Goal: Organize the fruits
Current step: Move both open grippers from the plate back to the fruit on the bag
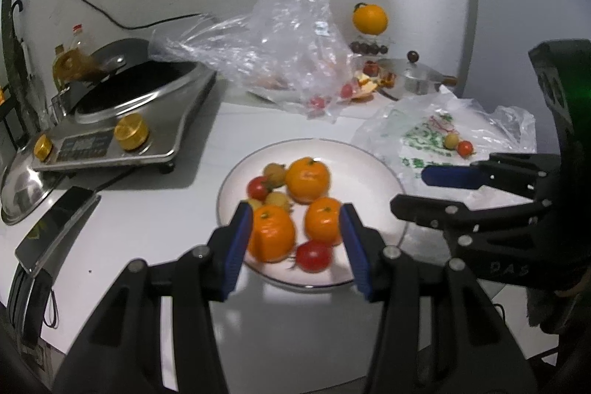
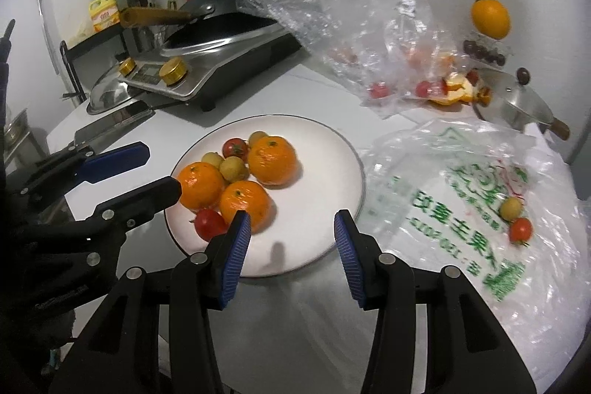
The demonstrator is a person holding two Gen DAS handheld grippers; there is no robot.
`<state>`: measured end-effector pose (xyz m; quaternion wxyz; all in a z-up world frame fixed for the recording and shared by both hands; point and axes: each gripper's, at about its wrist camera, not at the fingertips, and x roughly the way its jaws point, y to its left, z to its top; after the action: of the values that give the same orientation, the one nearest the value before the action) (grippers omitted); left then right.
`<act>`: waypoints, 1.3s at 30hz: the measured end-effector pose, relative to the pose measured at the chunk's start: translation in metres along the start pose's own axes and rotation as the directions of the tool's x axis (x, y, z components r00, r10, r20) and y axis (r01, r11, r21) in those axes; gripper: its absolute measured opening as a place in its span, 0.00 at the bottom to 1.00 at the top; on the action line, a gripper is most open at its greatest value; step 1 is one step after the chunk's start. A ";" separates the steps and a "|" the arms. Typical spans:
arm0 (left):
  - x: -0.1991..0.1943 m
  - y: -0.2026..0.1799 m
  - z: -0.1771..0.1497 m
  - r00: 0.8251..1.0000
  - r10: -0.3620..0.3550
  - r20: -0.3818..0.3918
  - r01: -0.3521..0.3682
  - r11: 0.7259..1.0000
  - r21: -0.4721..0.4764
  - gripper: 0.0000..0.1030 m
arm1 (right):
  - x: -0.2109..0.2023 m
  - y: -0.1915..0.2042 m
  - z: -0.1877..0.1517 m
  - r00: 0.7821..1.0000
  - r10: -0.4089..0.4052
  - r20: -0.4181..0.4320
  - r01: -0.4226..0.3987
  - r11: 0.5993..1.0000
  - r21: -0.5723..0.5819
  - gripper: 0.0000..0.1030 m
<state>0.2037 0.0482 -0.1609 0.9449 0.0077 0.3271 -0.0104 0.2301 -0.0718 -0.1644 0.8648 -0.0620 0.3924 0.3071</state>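
A white plate [image 1: 369, 172] [image 2: 325, 172] holds three oranges [image 1: 307, 179] [image 2: 272, 159], red tomatoes [image 1: 314, 255] [image 2: 209, 223] and small yellow fruits [image 2: 233, 168]. My left gripper [image 1: 295, 231] is open and empty, hovering over the plate's near edge, with oranges seen between its fingers. My right gripper [image 2: 291, 239] is open and empty above the plate's bare right part; it also shows in the left wrist view [image 1: 410, 189]. A yellow fruit [image 2: 511, 208] and a red tomato [image 2: 521, 229] lie on a printed plastic bag [image 2: 461, 209] right of the plate.
An induction cooker with a wok [image 1: 133, 106] [image 2: 221, 54] stands at the back left. A crumpled clear bag [image 1: 291, 43] [image 2: 369, 6] with tomatoes and orange peel lies behind the plate. A steel pot lid [image 2: 517, 102], a knife [image 1: 55, 224] and bottles [image 2: 105, 12] are around.
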 end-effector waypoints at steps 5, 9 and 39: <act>-0.001 -0.022 0.003 1.000 -0.014 0.003 0.014 1.000 0.022 0.48 | -0.017 -0.015 -0.008 1.000 -0.018 0.019 0.018 1.000 0.016 0.48; -0.002 -0.038 0.006 1.000 -0.024 0.002 0.024 0.999 0.039 0.48 | -0.030 -0.030 -0.016 0.999 -0.036 0.030 0.035 0.999 0.034 0.48; 0.017 -0.126 0.027 0.996 -0.082 -0.033 0.085 0.992 0.098 0.55 | -0.077 -0.117 -0.052 0.992 -0.107 0.072 0.096 0.985 0.142 0.48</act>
<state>0.2309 -0.0783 -0.1515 0.9372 0.0411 0.3400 -0.0659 0.2256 -0.2208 -0.1605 0.8966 -0.0099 0.3742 0.2368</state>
